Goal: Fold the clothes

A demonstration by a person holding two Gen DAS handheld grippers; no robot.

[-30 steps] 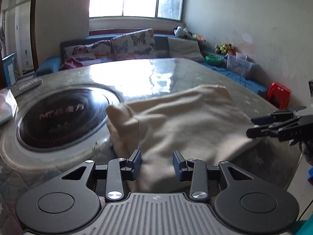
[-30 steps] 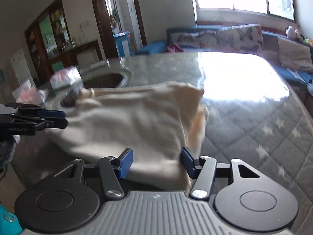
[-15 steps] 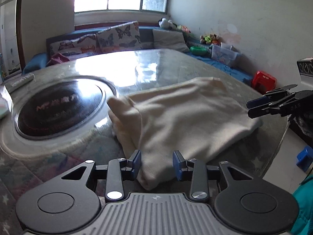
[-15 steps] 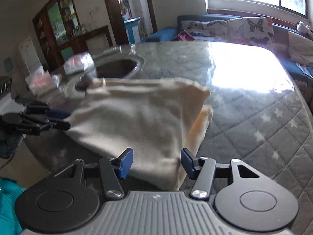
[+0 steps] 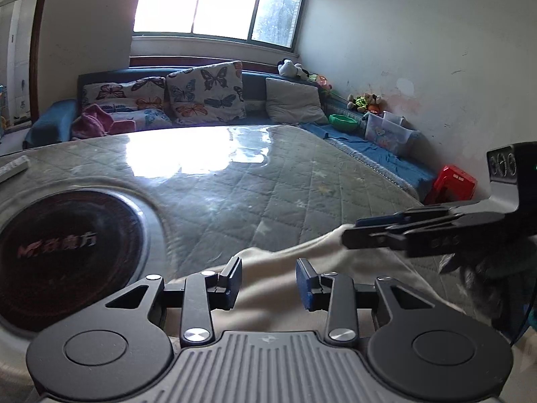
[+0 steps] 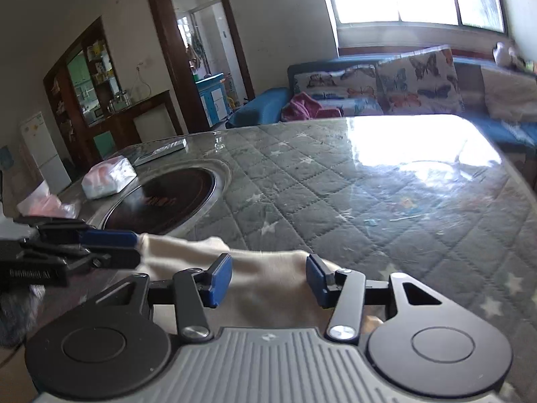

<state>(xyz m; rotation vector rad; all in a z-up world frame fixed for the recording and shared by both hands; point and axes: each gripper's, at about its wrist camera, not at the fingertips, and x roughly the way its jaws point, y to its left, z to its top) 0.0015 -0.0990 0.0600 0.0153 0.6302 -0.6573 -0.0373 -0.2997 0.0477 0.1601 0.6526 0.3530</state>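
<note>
Cream garment [image 5: 288, 288] gathered at the near edge of the quilted table [image 5: 268, 188], stretched between both grippers.

Only the left wrist view shows the far wall, a red stool [image 5: 453, 184] and toy boxes; only the right wrist view shows the doorway, cabinets and a white packet [image 6: 107, 178] beside the round black hob [image 6: 167, 198]. The cloth's long axis runs sideways along the table edge, from one gripper across to the other. Both grippers tilt forward and down over that edge. The left gripper [image 5: 268, 285] is partly closed, with cloth bunched between its blue pads; whether the pads pinch it I cannot tell. The right gripper [image 6: 268, 282] has just been closing, cloth lying between its fingers; its grip is likewise unclear.
</note>
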